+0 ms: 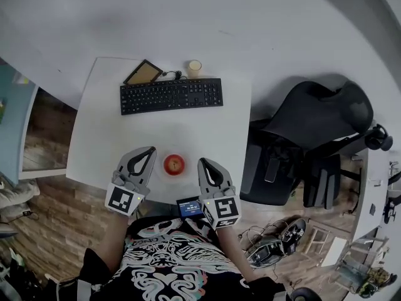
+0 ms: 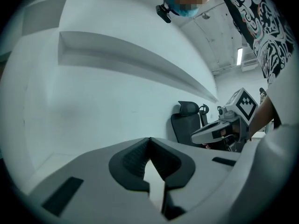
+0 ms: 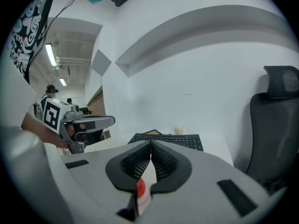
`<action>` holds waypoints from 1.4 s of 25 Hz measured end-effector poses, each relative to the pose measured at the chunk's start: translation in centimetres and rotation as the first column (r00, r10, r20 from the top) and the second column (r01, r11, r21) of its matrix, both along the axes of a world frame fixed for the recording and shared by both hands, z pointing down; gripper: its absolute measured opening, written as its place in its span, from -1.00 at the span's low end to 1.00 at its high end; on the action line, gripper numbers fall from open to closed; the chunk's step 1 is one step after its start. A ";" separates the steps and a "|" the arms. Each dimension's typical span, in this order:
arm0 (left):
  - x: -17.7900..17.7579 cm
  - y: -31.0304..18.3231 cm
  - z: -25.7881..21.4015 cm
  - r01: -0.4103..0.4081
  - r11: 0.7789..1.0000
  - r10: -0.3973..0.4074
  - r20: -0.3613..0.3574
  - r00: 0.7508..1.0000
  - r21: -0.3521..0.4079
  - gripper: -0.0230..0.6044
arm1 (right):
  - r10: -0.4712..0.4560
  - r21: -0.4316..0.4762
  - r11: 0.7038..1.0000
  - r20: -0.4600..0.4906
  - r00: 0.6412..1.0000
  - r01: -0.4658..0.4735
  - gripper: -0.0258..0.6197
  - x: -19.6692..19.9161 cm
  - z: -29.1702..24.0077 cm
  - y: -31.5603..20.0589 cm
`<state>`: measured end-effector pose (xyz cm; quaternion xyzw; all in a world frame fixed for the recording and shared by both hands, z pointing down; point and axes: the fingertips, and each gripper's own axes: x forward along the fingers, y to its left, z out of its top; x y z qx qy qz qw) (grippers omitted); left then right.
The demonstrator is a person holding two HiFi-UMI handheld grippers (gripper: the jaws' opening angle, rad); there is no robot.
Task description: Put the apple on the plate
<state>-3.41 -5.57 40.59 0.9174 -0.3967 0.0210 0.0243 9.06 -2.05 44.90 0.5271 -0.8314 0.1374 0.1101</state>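
The red apple sits on a small white plate near the front edge of the white table. My left gripper is just left of it and my right gripper just right of it, both raised and apart from the apple. Each is shut with nothing held. In the right gripper view the apple shows low down through the slot under the shut jaws, and the left gripper hangs at the left. The left gripper view has its shut jaws pointing at a bare wall.
A black keyboard, a brown framed pad and a pale cup stand at the table's far side. A black office chair is right of the table. A small device with a blue screen is at my waist.
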 end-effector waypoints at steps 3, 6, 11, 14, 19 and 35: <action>-0.7 -0.1 -1.2 0.018 1.000 -0.017 -0.005 1.000 0.015 -0.88 | 0.007 0.018 1.000 -0.006 1.000 -0.007 -0.83 0.0 -1.0 0.0; -1.2 0.0 -1.8 0.034 0.999 -0.034 0.003 0.999 0.028 -0.88 | 0.040 0.031 0.999 0.007 0.999 -0.041 -0.83 0.8 -1.8 -0.1; -1.9 0.1 -2.3 0.052 0.998 -0.052 0.005 0.999 0.047 -0.88 | 0.050 0.065 0.997 -0.018 0.999 -0.049 -0.83 1.2 -3.2 -0.2; -2.4 0.1 -1.9 0.067 0.997 -0.068 0.031 0.997 0.040 -0.88 | 0.065 0.086 0.994 -0.017 0.998 -0.063 -0.83 1.5 -3.9 -0.4; -3.4 -0.1 -0.4 0.082 0.997 -0.082 0.071 0.994 0.004 -0.88 | 0.060 0.091 0.994 -0.024 0.998 -0.058 -0.83 1.3 -3.8 -0.6; -4.1 0.2 -0.2 0.077 0.997 -0.077 0.088 0.993 0.007 -0.88 | 0.051 0.079 0.996 -0.011 0.999 -0.050 -0.83 0.3 -3.7 -0.5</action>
